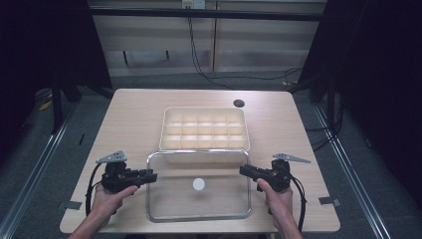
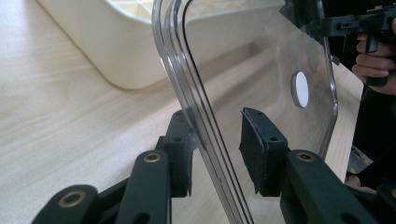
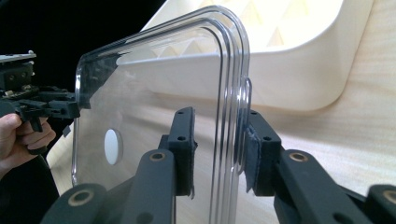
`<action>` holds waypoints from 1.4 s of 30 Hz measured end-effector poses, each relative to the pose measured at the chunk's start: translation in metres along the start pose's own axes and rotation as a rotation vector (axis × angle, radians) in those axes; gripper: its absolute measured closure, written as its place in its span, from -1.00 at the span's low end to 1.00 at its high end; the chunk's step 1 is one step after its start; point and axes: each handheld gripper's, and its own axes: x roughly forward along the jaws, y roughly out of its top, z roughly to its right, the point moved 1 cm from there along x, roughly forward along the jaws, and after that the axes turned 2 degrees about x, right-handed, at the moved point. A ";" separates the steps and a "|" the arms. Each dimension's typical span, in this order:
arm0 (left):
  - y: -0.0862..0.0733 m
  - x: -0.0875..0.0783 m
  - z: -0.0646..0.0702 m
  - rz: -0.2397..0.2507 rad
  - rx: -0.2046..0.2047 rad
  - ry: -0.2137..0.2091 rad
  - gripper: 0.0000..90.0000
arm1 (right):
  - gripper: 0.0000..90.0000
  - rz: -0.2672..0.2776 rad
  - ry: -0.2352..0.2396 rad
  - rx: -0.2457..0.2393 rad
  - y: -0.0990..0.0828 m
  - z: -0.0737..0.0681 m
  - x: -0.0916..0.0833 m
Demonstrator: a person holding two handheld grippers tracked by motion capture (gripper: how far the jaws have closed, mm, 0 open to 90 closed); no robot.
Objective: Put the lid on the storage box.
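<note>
While I am watching from the high view, I am judging this job as barely past its opening: the clear plastic lid [image 1: 199, 211] is lying flat on the wooden table [image 1: 134, 107], just in front of the cream compartment tray [image 1: 204, 128], so the tray is sitting uncovered and the lid is yet to be raised and set on top. What looks done is the approach, since I am bringing a claw to each short side of the lid.

I am holding the left gripper [image 1: 152, 177] at the lid's left edge. In the left gripper view, that ridged edge [image 2: 205, 140] is passing between the jaws, touching or nearly touching the left pad [image 2: 182, 156], while the right pad [image 2: 254, 149] is standing clear of it. So this claw is spread around the rim, not yet pinching.

I am holding the right gripper [image 1: 244, 171] at the opposite edge. In the right gripper view, the rim [image 3: 231, 135] is running between the pads, with the right pad [image 3: 257, 149] at the lid's small tab and the left pad [image 3: 183, 149] a little apart. This claw is also spread, though narrowly.

The lid's white round sticker [image 1: 198, 184] is sitting near the lid's centre, between the two claws. I am reckoning that closing both jaws, lifting level and seating the lid all remain.
</note>
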 end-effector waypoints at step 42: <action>0.048 -0.012 0.017 0.096 0.100 0.024 0.60 | 0.52 0.120 -0.001 -0.067 0.039 -0.017 -0.025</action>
